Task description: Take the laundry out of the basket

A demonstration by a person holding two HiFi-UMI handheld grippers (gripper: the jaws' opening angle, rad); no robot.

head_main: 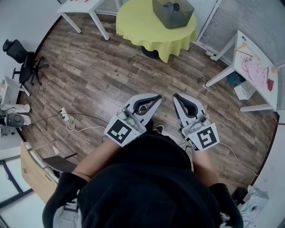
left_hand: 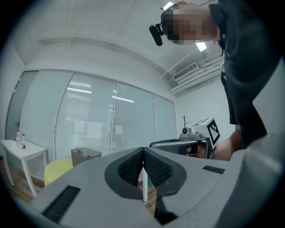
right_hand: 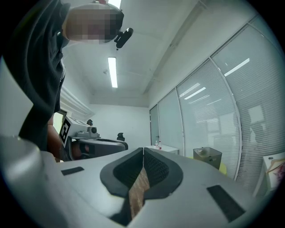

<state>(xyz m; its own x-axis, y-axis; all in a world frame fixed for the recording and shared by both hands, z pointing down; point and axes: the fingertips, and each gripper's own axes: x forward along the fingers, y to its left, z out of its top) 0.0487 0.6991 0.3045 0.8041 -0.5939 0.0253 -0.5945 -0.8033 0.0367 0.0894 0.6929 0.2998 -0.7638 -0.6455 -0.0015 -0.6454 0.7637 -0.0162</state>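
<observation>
The grey laundry basket [head_main: 173,12] stands on a round table with a yellow-green cloth [head_main: 142,26] at the far side of the room, with something dark in it. I hold both grippers close to my body, high above the wooden floor and far from the basket. The left gripper [head_main: 156,97] is shut, with nothing between its jaws. So is the right gripper [head_main: 177,96], beside it. In the left gripper view the shut left gripper [left_hand: 143,149] points toward the basket [left_hand: 85,156]. The right gripper [right_hand: 143,149] shows its pads together, with the basket [right_hand: 207,156] to the right.
A white table [head_main: 84,6] stands at the back left. Another white table [head_main: 251,67] with pink items stands at the right. An office chair [head_main: 22,60] is at the left wall, a power strip with cables [head_main: 67,118] lies on the floor, and a wooden cabinet [head_main: 35,171] stands near left.
</observation>
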